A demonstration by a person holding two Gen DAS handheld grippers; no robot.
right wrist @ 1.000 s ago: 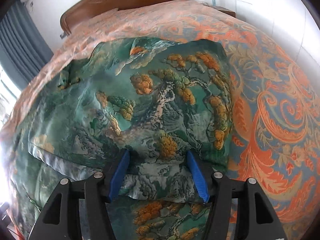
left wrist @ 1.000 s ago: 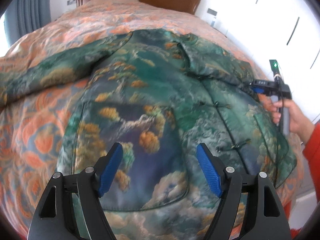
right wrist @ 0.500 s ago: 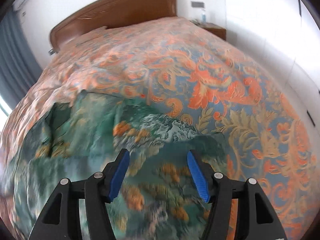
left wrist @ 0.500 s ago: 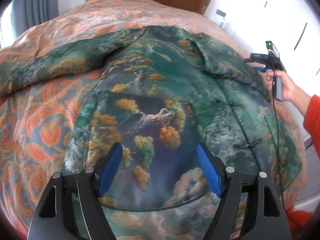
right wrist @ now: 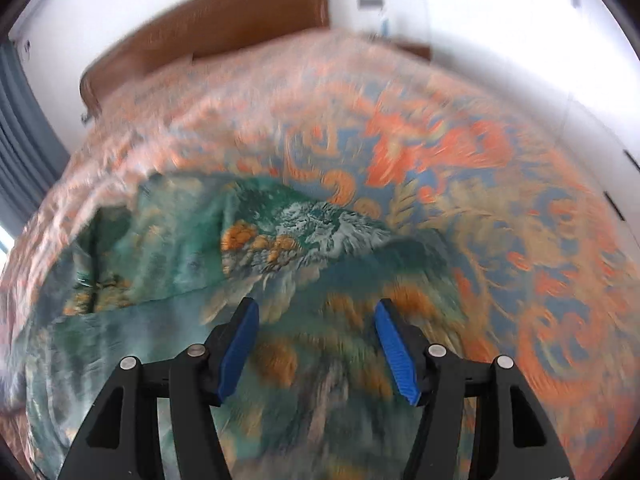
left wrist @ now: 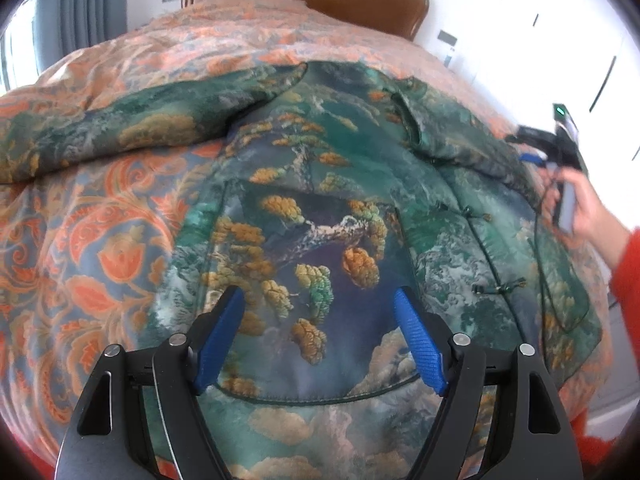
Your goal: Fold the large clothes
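On the bedspread [left wrist: 100, 240], the jacket [left wrist: 340, 208] lies beneath both grippers' wide, empty fingers [left wrist: 420, 340].

There are no words, numbers, labels or brand names that can be read in either view, not on the clothes, the bed cover, the walls or the tools.

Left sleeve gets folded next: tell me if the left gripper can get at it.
Probably yes: the left gripper is open and empty above the jacket, and the sleeve lies spread on the bedspread, uncovered.
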